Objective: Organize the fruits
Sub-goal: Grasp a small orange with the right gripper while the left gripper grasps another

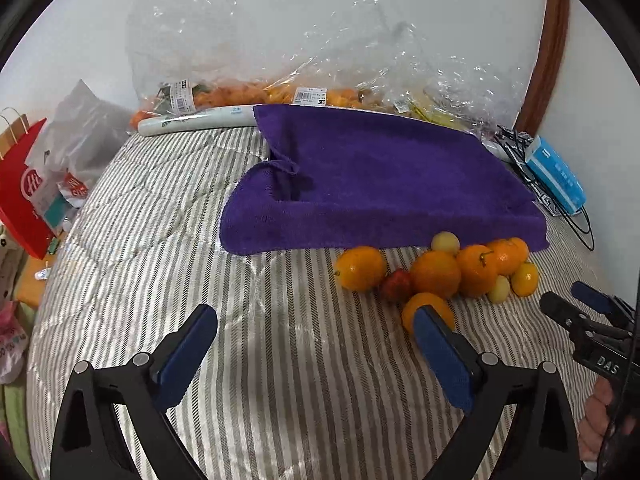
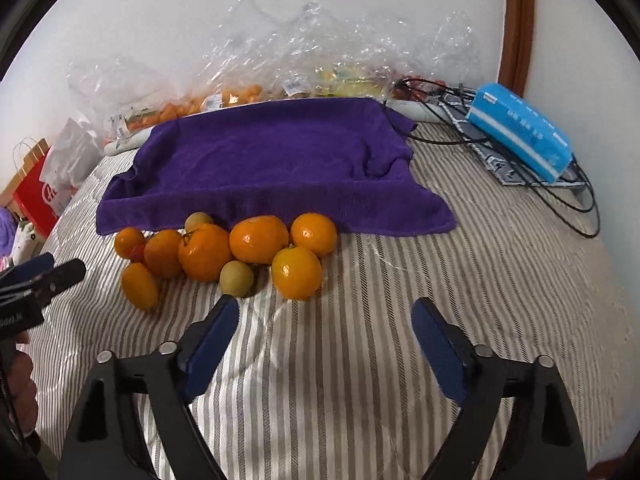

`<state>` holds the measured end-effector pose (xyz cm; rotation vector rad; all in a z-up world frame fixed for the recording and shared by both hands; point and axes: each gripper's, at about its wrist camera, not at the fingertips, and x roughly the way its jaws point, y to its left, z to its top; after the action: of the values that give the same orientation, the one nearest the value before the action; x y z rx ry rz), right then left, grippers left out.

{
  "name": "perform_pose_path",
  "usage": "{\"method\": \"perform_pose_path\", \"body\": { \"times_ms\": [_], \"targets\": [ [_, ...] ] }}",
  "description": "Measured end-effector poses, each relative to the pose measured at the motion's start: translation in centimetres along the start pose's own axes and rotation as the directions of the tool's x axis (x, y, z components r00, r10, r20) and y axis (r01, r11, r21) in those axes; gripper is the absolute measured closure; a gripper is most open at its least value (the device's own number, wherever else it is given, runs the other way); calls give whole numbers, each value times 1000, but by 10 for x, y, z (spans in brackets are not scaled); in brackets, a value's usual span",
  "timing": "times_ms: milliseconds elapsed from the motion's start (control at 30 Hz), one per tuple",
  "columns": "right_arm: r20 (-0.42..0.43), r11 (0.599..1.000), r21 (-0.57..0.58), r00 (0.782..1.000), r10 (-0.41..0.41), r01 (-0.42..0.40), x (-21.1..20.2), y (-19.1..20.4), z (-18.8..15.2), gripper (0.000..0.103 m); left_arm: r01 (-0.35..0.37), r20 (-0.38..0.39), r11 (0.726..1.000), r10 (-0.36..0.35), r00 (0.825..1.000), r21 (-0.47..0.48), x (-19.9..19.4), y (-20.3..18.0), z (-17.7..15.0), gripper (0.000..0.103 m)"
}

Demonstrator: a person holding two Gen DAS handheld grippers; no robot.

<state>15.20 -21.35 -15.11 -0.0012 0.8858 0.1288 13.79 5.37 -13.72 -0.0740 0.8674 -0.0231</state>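
Nearest the cameras, two black hand-held grippers with blue padded fingers are seen above a grey-and-white striped quilted bedcover [image 2: 360, 360]. The left gripper [image 1: 316, 344] is spread wide with nothing between its pads; its right finger [image 1: 440, 356] stands in front of one orange fruit. The right gripper [image 2: 324, 340] is likewise parted and empty, with bare cover between its fingers.

Just beyond, a cluster of round, glossy orange citrus fruits [image 2: 260, 240] is found lying on the cover, the pieces touching one another. Small pale yellow-green round fruits [image 2: 237, 278] and one small red fruit [image 1: 396, 285] are mixed in.

Behind the cluster, and touching its rear, a purple terry-cloth towel [image 2: 272, 160] is draped over a raised flat form that is hidden from view.

Farther back, crinkled clear plastic bags of orange fruit [image 1: 224, 96] are set against the white wall. A light-blue tissue pack [image 2: 520, 136] and black cables [image 2: 576, 196] lie to the right, and a red paper bag [image 1: 24, 192] to the left.
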Motion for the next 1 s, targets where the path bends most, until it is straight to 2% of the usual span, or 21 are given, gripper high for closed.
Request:
{"method": "perform_pose_path", "body": {
  "times_ms": [100,233,400,467,533,567,667,933,1000],
  "targets": [
    [-12,1000,7,1000,2,-2,12,0,1,27,8,7,1000,-8,1000,-13,4,3,2,6],
    [-43,999,18,998,50,-50,27,0,1,36,-7,6,1000,7,1000,-22,12,8,4,7],
    [-25,998,-30,999,48,-49,35,6,2,41,-25,-33,999,24,999,-46,24,14,0,8],
    [-18,998,-40,999,51,-52,37,8,5,43,-29,-27,998,27,999,-54,26,17,-2,12],
    [-11,998,-35,998,59,-59,39,8,7,48,-34,-32,998,32,999,-52,28,17,-4,24],
    [-11,997,-32,998,65,-65,40,7,8,50,-42,-38,998,40,998,-46,29,17,-5,25],
    [-22,996,-31,997,80,-81,43,5,10,59,-72,-34,997,71,997,-33,31,16,-6,26],
    [-15,993,-38,994,110,-110,43,7,9,62,-67,-61,998,66,996,-19,32,12,-5,25],
    [-14,995,-47,996,91,-91,43,8,9,68,-53,-58,998,52,997,-18,32,11,-5,25]
  ]
}}
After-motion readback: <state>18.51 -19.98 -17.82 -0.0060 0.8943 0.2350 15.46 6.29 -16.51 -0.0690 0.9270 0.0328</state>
